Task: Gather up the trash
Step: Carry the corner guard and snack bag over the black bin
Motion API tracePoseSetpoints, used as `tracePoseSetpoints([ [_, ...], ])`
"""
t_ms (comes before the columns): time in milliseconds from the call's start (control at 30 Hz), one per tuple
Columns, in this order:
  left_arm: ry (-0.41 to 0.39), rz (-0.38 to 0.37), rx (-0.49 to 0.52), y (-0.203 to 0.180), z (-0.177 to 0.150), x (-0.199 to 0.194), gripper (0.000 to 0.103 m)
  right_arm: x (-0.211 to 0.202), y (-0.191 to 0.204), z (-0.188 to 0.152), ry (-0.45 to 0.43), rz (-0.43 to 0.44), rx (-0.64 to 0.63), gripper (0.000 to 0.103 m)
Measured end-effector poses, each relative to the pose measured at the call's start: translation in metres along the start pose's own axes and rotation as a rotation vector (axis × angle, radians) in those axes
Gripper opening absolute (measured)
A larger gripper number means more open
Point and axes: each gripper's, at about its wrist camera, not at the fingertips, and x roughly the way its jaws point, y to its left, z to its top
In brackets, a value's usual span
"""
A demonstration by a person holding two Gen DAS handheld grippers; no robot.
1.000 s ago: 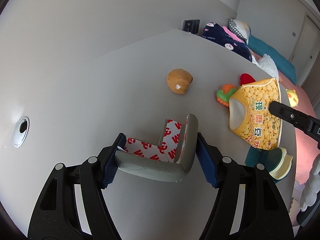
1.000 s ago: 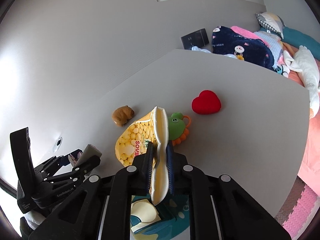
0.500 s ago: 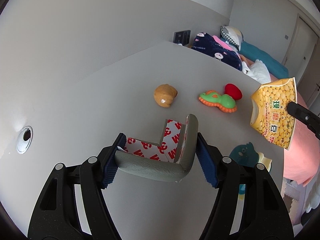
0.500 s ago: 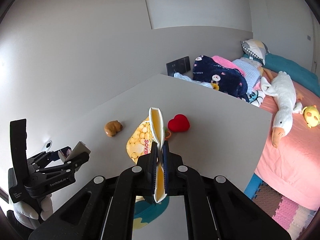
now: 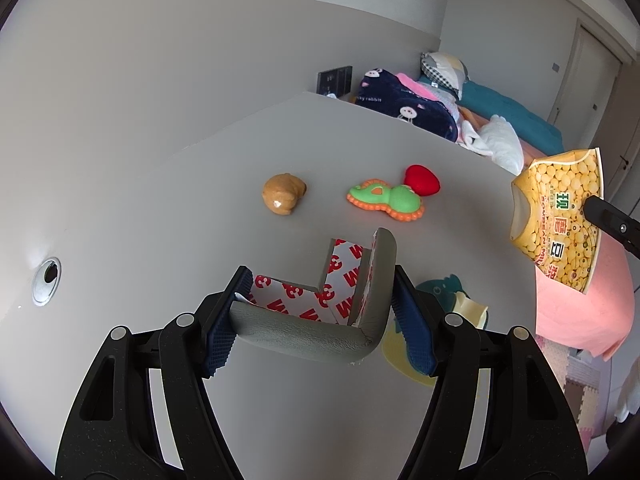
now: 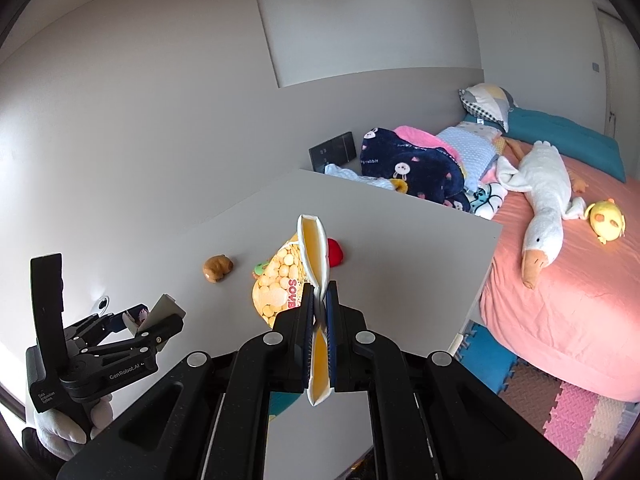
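Grippers are both gripping trash above the grey table (image 5: 168,216): the left gripper (image 5: 316,320) is clamping a grey foam corner guard (image 5: 320,328). The right gripper (image 6: 319,312) is pinching a yellow snack bag (image 6: 280,284) tight, hanging clear of the tabletop.

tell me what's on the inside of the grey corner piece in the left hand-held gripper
The grey corner piece is lined with white backing paper printed with red logos. What lies beneath that paper is covered and cannot be seen.

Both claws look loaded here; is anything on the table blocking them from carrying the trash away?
Nothing visible. The right claw holds the yellow snack bag clear above the table; the left claw grips the grey foam corner guard. No bin shows.
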Motion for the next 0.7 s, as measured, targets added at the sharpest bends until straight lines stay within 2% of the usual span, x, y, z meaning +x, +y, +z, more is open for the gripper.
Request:
tracePoseSetpoints([
  [700,-0.023,-0.072,0.115,-0.082,-0.007,-0.024,0.068,-0.061,-0.054,-0.027,-0.037,-0.057,0.079,0.007],
])
